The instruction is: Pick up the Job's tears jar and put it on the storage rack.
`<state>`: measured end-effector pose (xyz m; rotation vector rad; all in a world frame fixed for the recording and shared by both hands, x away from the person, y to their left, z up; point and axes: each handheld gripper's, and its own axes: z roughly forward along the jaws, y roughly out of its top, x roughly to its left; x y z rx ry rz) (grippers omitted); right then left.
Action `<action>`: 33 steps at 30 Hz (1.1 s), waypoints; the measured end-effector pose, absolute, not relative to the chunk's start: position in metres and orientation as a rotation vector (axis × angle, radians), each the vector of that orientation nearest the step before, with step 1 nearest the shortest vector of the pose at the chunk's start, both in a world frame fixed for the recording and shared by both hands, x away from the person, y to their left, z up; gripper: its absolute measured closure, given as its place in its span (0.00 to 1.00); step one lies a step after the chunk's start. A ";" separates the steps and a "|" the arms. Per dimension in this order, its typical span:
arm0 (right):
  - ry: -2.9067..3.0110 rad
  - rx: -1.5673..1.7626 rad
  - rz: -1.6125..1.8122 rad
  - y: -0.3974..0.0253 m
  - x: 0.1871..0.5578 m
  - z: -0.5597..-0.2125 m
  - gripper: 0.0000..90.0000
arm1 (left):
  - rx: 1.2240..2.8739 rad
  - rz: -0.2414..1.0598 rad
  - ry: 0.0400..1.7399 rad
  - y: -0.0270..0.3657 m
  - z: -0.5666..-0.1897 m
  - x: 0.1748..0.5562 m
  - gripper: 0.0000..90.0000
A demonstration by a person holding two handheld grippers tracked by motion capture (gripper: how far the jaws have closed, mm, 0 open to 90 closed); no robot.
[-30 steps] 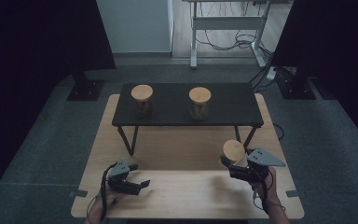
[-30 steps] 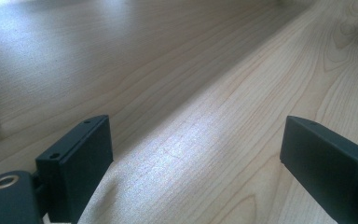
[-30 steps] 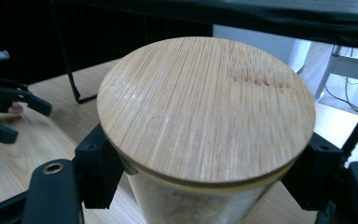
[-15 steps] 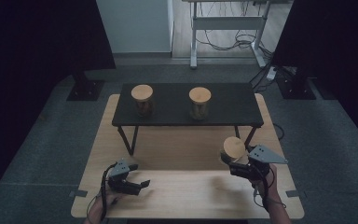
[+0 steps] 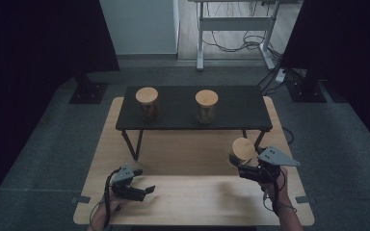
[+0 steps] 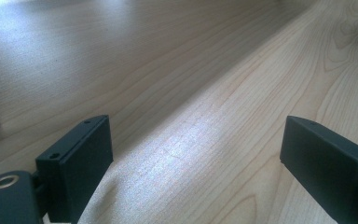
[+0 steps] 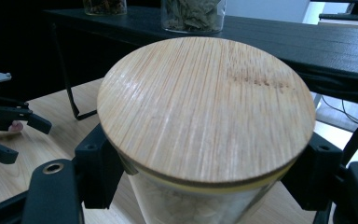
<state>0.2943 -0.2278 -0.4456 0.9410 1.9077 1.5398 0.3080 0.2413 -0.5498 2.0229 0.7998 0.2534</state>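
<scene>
My right gripper (image 5: pixel 241 163) is shut on a glass jar with a round bamboo lid (image 5: pixel 244 148) over the right part of the light wooden table (image 5: pixel 197 202). In the right gripper view the lid (image 7: pixel 205 107) looms large, and the black jaws press the glass just below it on both sides. Whether the jar rests on the table I cannot tell. Two more lidded jars (image 5: pixel 147 102) (image 5: pixel 206 105) stand on the black low shelf (image 5: pixel 241 113). My left gripper (image 5: pixel 144 190) lies low at the table's front left, open, with bare wood between its jaws (image 6: pixel 193 144).
The black shelf stands on thin legs (image 5: pixel 134 144) across the back of the table, with room underneath. Beyond it are a grey floor, a white desk frame (image 5: pixel 231 29) and cables. The left gripper (image 7: pixel 9 126) shows off to the left in the right gripper view.
The right gripper has moved slightly up and away in the high view, carrying the jar. The left gripper has stayed in place, open.
</scene>
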 end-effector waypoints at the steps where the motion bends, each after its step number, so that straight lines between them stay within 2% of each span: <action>1: 1.907 0.943 1.540 -0.228 0.295 -0.445 0.28 | 2.023 0.254 0.800 0.241 -0.550 0.308 0.10; 33: 1.863 0.931 1.547 -0.236 0.306 -0.422 0.28 | 2.025 0.256 0.797 0.241 -0.550 0.308 0.10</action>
